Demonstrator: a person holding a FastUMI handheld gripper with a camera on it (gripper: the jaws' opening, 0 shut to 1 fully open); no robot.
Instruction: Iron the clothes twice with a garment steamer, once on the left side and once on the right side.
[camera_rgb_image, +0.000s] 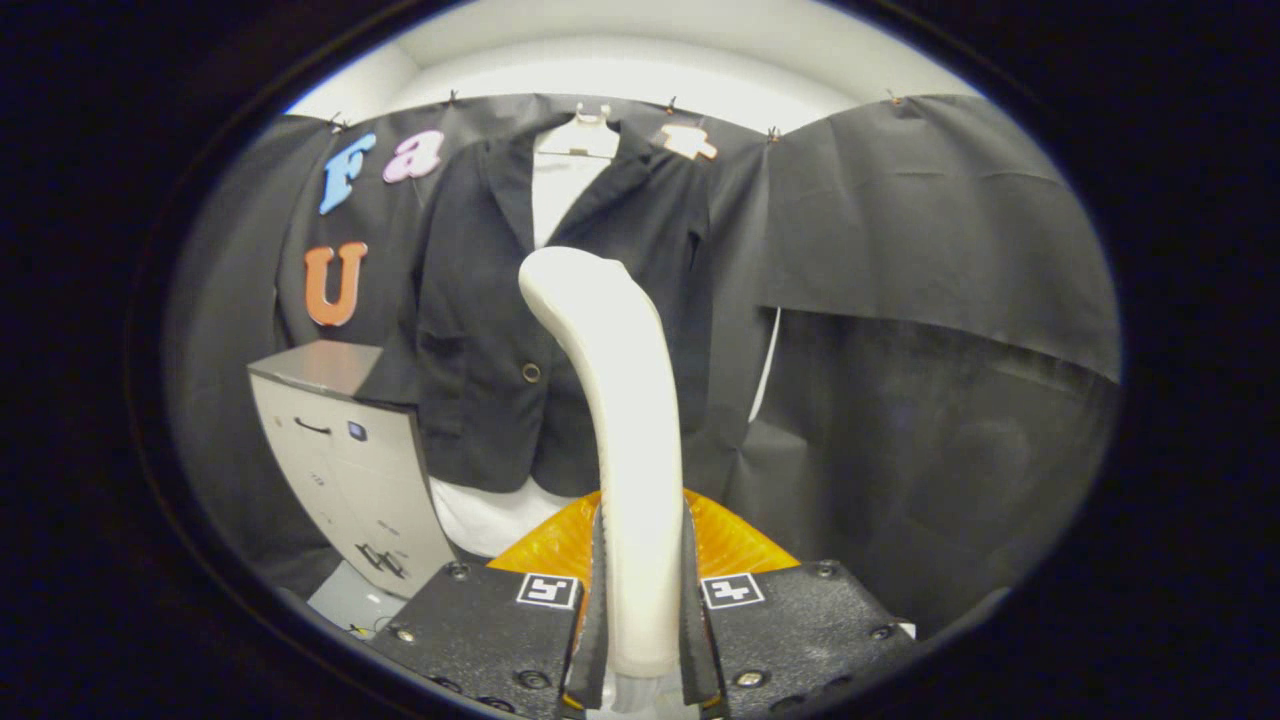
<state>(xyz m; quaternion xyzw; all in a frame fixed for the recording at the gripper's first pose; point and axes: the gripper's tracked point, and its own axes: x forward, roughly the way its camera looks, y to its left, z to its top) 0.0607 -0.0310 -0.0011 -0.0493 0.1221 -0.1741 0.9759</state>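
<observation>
Now gripper (640, 620) fingers clamped on steamer (620, 400), jacket (500, 330) beyond, no legible brand

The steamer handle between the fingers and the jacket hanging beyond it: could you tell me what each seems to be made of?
The steamer handle, clamped in the gripper, looks like smooth cream plastic with a soft sheen. The jacket looks like dark matte woven cloth with folded lapels and one button; the exact fibre cannot be told.
</observation>
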